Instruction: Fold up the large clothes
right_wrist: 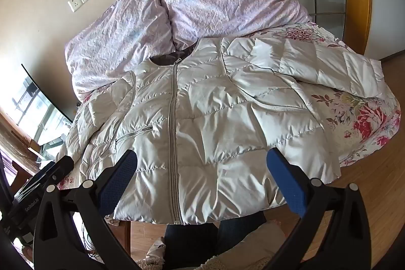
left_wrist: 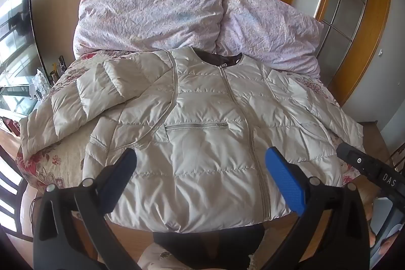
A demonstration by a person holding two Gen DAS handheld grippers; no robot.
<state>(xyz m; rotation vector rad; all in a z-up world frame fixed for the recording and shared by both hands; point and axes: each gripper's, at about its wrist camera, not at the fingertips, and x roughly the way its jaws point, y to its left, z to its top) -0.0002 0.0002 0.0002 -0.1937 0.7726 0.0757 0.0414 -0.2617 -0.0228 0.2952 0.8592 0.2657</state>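
Observation:
A cream quilted puffer jacket (left_wrist: 202, 123) lies front up and zipped on a bed, collar toward the pillows; it also shows in the right wrist view (right_wrist: 202, 123). Its left sleeve (left_wrist: 83, 95) is bent back on itself across the floral bedspread. Its right sleeve (right_wrist: 316, 62) lies out to the right. My left gripper (left_wrist: 201, 161) is open and empty above the jacket's lower hem. My right gripper (right_wrist: 202, 161) is open and empty above the hem near the zip. The right gripper's body (left_wrist: 367, 166) shows at the right edge of the left wrist view.
Two lilac pillows (left_wrist: 152, 14) lie at the head of the bed against the wall. A floral bedspread (right_wrist: 367, 123) covers the bed. A glass-topped side table (left_wrist: 17, 90) stands at the left. A wood-framed door (left_wrist: 349, 4) is at the right. Wooden floor (right_wrist: 374, 173) surrounds the bed.

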